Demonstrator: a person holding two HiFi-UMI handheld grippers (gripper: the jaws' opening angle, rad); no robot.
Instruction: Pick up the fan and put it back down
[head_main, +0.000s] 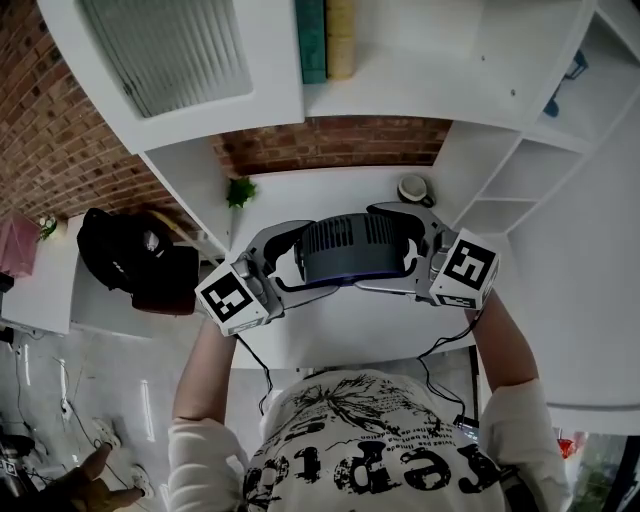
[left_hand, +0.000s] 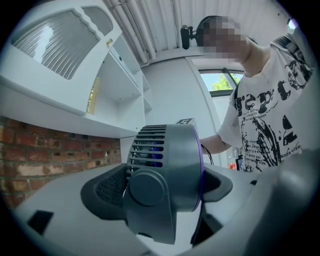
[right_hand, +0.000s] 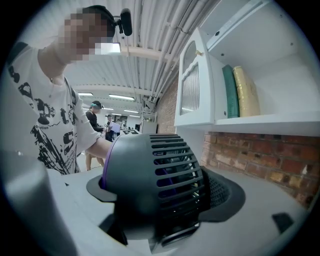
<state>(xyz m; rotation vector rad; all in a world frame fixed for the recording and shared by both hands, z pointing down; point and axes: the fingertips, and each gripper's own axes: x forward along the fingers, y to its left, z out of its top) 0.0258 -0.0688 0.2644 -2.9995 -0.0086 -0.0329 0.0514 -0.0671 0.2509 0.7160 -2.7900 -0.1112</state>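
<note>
A white, smooth bench runs under white shelving and is backed by a rough red brick wall. A cabinet door with a ribbed glass pane hangs at the upper left. A teal upright item and a yellow upright item stand side by side on the shelf; whether they are books or rolls is not clear. At the back of the bench sit a small green leafy plant on the left and a round white cup on the right. Thin black cables trail over the front edge. A soft black bag lies to the left of the bench. The gripper views show ribbed ceiling panels and long strip lights overhead. The dark grey round plastic fan is held over the middle of the bench, between the two grippers. Its housing is domed, with curved slatted vents, a smooth round hub on one side and a thin purple band around its rim. The left gripper has its fingers closed on the fan, their dark, dimpled pads pressing front and back. The right gripper clamps the opposite side in the same way, its fingers set wide around the housing and pressing on it.
</note>
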